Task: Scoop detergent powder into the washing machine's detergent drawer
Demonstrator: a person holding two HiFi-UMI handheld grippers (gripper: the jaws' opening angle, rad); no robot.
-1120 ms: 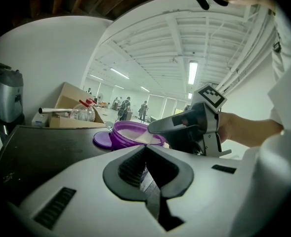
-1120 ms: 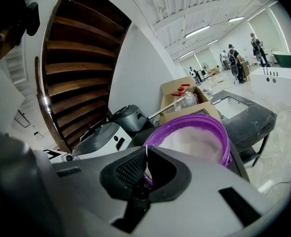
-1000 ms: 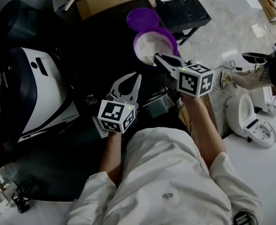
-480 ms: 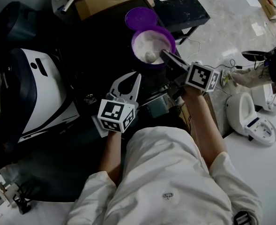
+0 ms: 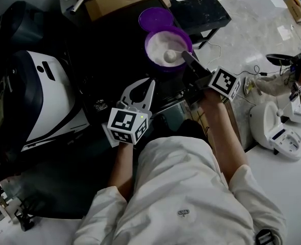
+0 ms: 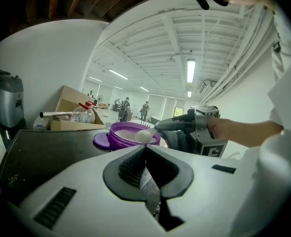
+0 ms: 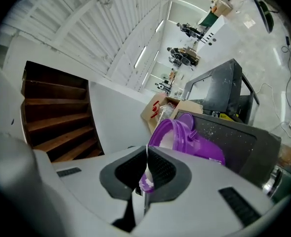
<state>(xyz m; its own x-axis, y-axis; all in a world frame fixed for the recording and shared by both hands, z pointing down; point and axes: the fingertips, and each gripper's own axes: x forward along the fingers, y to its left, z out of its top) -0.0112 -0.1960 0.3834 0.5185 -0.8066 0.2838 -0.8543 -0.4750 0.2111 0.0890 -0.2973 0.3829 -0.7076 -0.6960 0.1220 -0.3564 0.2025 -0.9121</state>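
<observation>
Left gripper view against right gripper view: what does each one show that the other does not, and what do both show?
Only the left gripper view shows the scoop from the side, full of white powder at the purple tub, with the right gripper seen from outside and the tub's lid. Only the right gripper view shows that gripper's jaws shut on the scoop's thin handle, and wooden stairs. Both show the purple tub and the cardboard box.

The right tool (image 7: 146, 157) has its jaws pressed together on a thin white scoop handle (image 7: 146, 169). Just beyond, a purple tub (image 7: 197, 144) of white powder (image 7: 171, 139) sits on the dark bench (image 7: 244, 142), with a cardboard box (image 7: 160, 107) behind it.
</observation>
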